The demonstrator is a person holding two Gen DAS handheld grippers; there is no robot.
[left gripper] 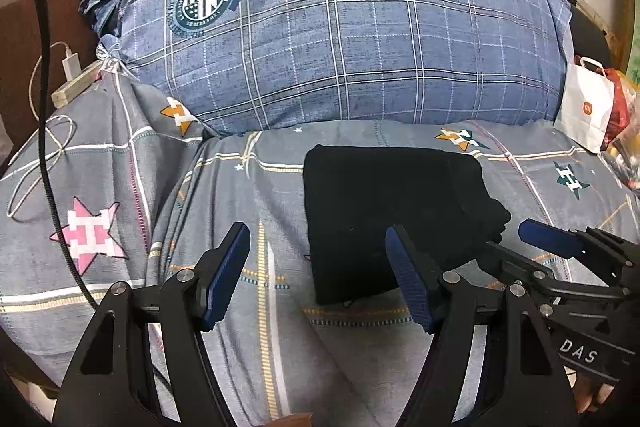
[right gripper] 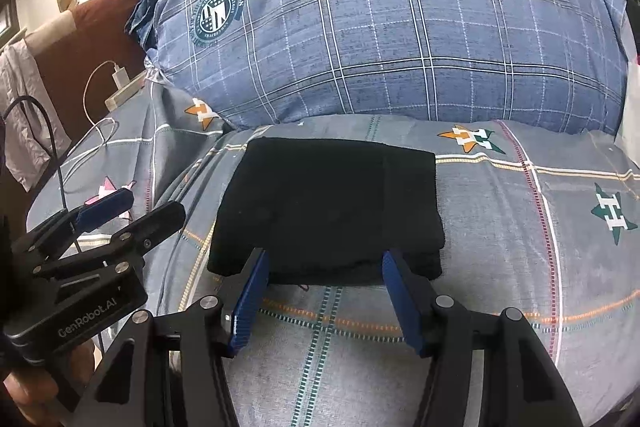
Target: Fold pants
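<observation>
I am seeing the folded pants lying on the bedsheet, with the pillow sitting behind them. My right gripper is hovering just before their near edge, jaws spread, and my left gripper is sitting to its left. A charger is lying far left, a paper bag far right.

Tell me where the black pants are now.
The folded black pants lie on the grey star-print bedsheet, in front of the blue plaid pillow, just beyond the open right tongs.
</observation>
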